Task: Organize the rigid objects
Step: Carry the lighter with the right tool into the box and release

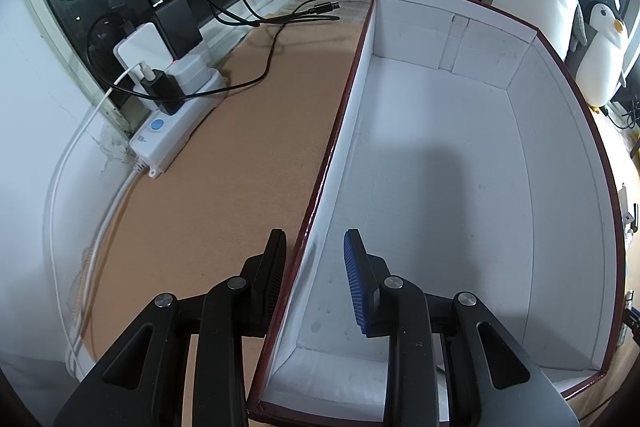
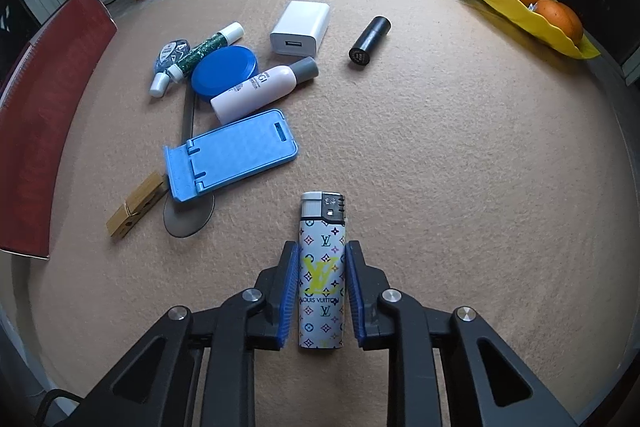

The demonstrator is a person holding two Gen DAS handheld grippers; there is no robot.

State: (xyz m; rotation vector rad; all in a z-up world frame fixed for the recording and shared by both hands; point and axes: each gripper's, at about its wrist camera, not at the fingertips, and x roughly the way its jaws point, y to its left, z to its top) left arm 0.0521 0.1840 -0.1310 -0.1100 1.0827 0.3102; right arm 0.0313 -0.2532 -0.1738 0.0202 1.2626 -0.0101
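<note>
The patterned lighter (image 2: 322, 279) lay flat on the tan felt mat (image 2: 460, 167), and my right gripper (image 2: 322, 291) had both blue pads pressed against its sides. Beyond it lay a blue phone stand (image 2: 232, 155). My left gripper (image 1: 310, 283) straddled the white box's (image 1: 440, 167) near wall, jaws not visibly clamping it.

The left gripper (image 1: 316, 275) has thick black plastic arms with round silver screws. One finger has a black ridged pad and one a blue pad. The right gripper (image 2: 322, 287) looks alike, with two blue ridged pads.
</note>
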